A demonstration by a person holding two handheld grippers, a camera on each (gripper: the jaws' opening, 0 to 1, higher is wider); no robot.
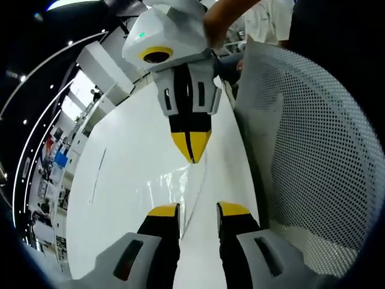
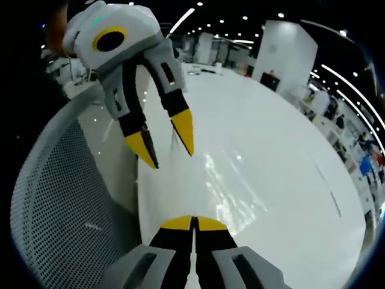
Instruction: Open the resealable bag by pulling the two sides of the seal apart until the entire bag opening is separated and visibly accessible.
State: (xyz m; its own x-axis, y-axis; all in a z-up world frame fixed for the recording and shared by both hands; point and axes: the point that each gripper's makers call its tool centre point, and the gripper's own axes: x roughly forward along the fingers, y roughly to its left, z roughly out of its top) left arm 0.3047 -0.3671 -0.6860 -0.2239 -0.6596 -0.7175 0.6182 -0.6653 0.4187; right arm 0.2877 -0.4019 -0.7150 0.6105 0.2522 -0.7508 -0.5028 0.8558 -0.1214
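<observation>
Right gripper pinches one edge of the clear bag on the table with jaws closed, steadying it, while the left gripper, jaws parted and empty, faces it to take the other side.

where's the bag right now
In the left gripper view the clear bag lies flat on the white table, between the open left claw and the shut right claw, beside the mesh chair.
</observation>
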